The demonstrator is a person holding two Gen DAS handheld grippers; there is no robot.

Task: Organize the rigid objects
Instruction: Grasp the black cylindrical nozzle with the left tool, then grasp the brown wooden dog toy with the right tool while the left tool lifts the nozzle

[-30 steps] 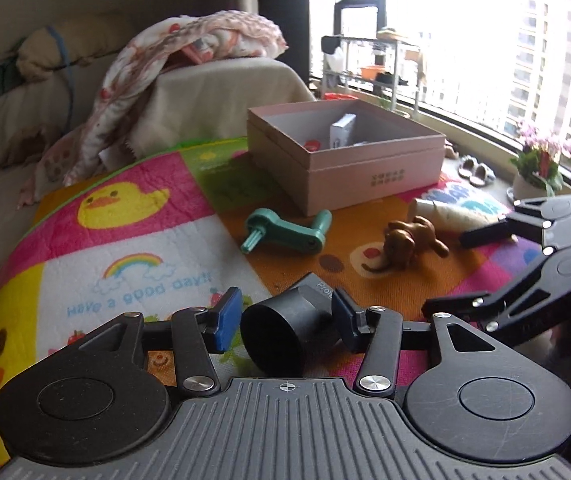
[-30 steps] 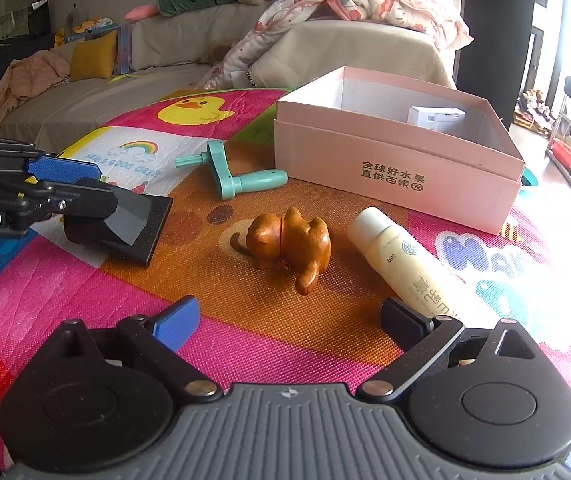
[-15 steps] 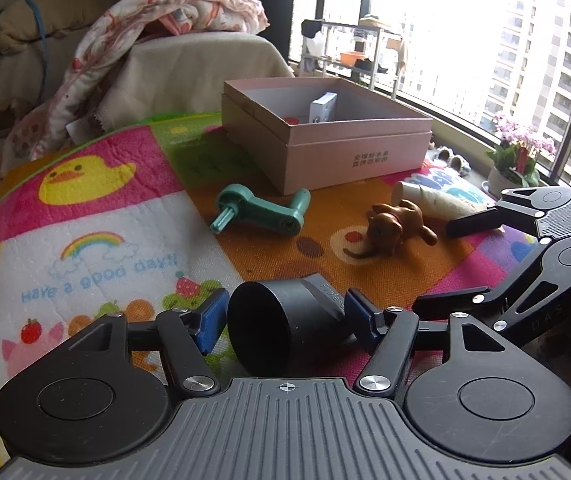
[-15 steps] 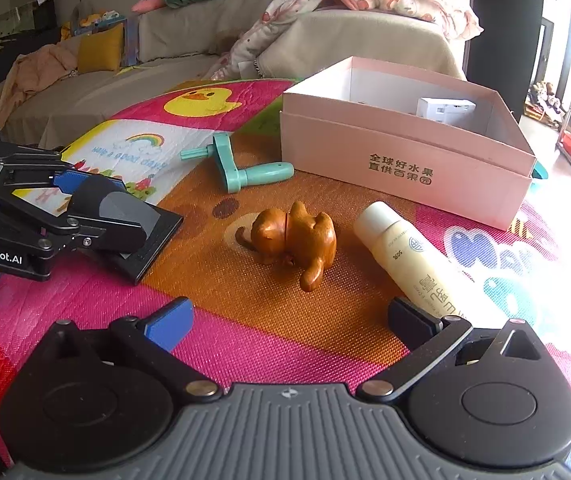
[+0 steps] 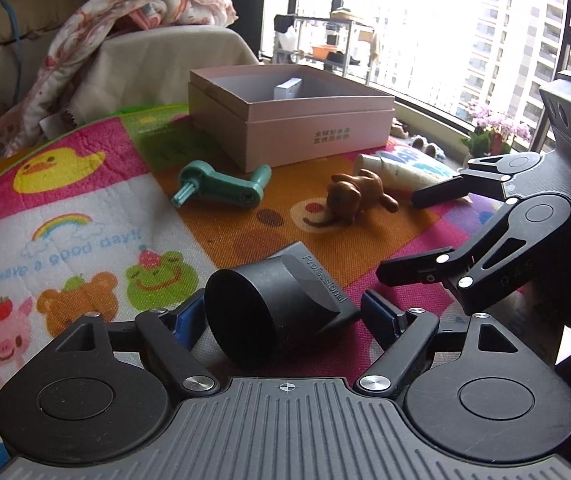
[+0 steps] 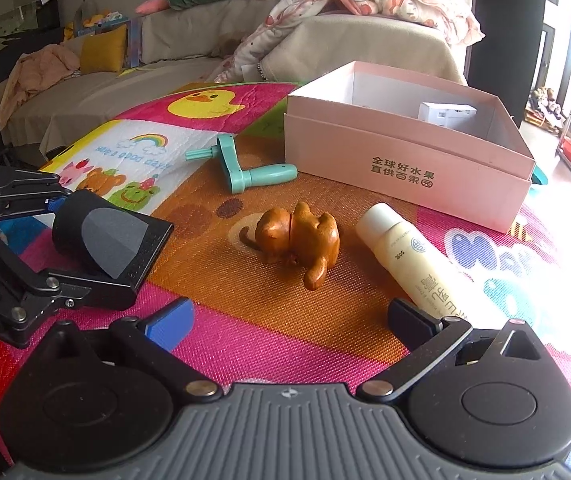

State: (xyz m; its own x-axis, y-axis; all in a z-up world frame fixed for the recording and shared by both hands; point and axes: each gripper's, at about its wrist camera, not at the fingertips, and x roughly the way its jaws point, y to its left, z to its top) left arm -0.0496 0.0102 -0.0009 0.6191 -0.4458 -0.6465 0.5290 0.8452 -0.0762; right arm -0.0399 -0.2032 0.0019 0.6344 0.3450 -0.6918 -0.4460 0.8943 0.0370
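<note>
Between the left claw (image 5: 281, 312) fingers, left wrist view: black hair-dryer nozzle (image 5: 273, 304) lies on the play mat (image 5: 85, 208), round end toward the camera. Jaws have just been opening and now stand spread; the right blue pad is clear of the nozzle, the left one sits just beside it, contact unclear. A second ago the pads hugged it tighter, so I read this as a release or an aborted grip, not a pick. Beyond it: teal crank handle (image 5: 221, 188), brown toy dog (image 5: 353, 196), cream bottle (image 5: 401, 170), then the pink box (image 5: 317, 128) with a small white box (image 5: 287, 88) inside. Right claw (image 5: 429, 236) sits at the right, spread.

Right wrist view: right claw (image 6: 289, 316) wide open, nothing between its pads; the bottle (image 6: 417, 260) lies just beside its right finger, the dog (image 6: 297, 236) ahead. Left claw (image 6: 53, 240) brackets the nozzle (image 6: 109, 236), which rests on the mat (image 6: 285, 320), well apart from the box (image 6: 405, 160).

Net: four loose items not yet boxed; the nozzle needs a fresh grasp.
</note>
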